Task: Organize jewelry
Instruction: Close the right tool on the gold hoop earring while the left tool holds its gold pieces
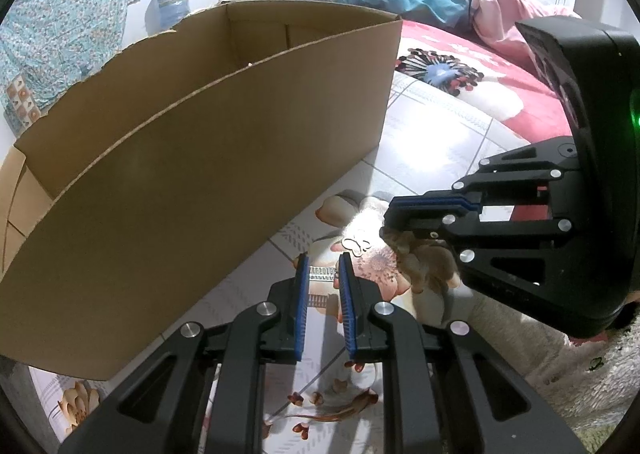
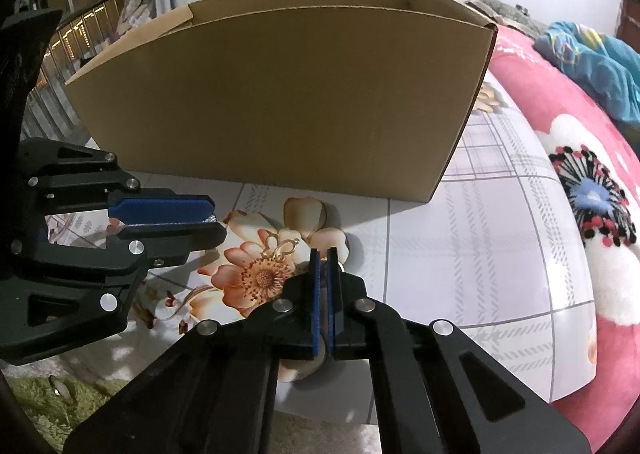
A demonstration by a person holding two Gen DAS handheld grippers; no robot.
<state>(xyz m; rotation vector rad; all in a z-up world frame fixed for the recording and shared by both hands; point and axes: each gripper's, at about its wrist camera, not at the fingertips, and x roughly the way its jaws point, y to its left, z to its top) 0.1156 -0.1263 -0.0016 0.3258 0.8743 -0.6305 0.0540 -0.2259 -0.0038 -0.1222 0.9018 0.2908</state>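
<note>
A view along 2 handheld grippers, both angled down at a flowered tablecloth (image 2: pixel 460 238). Nearest, the right gripper (image 2: pixel 323 252) had its blue-padded jaws pressed together with nothing visibly between them; something small and pale showed just past its tips, too hidden to name. Just beyond and to the left of those tips, a small gold butterfly charm (image 2: pixel 280 248) lay flat on the printed orange flower, touching neither gripper. In the left wrist view, the same charm (image 1: pixel 356 245) sat just ahead of the left gripper (image 1: pixel 323 260), whose jaws stood slightly apart and held nothing. Behind the charm stood a tall, open cardboard box (image 2: pixel 280 106), its near wall rising well above the cloth, and farther back lay a pink flowered blanket (image 2: pixel 560 126). The step in hand looked like picking up the charm to put it in the box. To do it well, 1 gripper would likely need to open, lower its tips to either side of the thin charm, and close gently; being flat and light, it could slide or slip. Once gripped, it would need lifting clear of the high box wall before release.
</note>
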